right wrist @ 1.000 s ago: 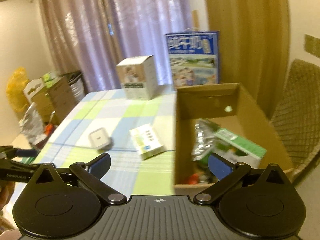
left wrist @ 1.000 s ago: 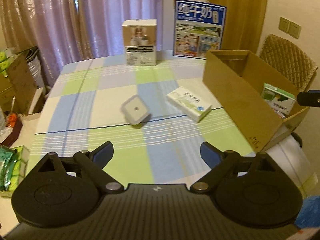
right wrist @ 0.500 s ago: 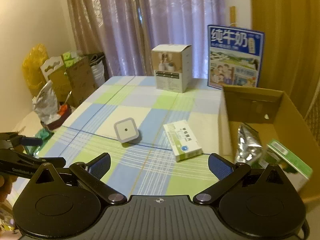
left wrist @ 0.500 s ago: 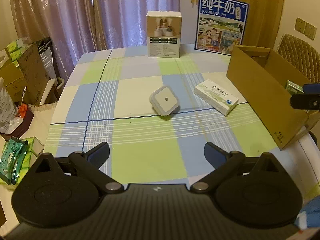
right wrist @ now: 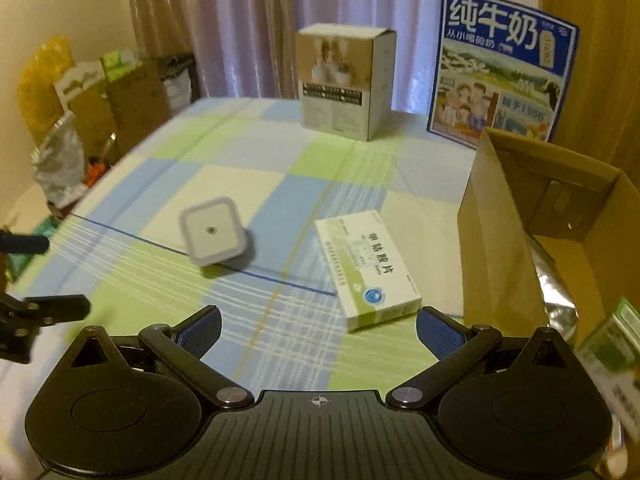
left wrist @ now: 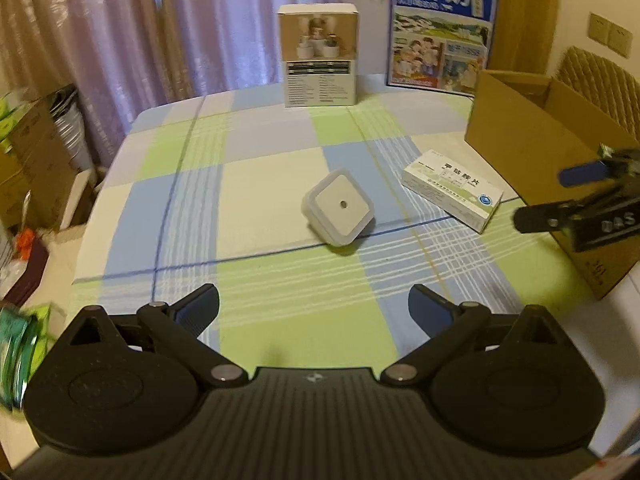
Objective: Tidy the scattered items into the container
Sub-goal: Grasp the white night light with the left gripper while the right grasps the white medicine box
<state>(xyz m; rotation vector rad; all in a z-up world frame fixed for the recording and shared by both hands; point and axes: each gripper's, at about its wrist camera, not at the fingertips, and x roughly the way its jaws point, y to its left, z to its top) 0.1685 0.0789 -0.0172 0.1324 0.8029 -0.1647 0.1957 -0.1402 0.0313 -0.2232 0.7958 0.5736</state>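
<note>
Here your right gripper [right wrist: 318, 330], jaws apart and empty, sits nearest the medicine box [right wrist: 366, 270], lying on the desk [right wrist: 280, 184] just above them, long axis toward frame upper left.

Each pair of tongs, the left tongs [left wrist: 314, 308] and the right tongs [right wrist: 318, 326], has a ribbed black body flanked by two round black housings, silver pivot screws, angled black link arms and blue-padded fingers [right wrist: 202, 330].
</note>
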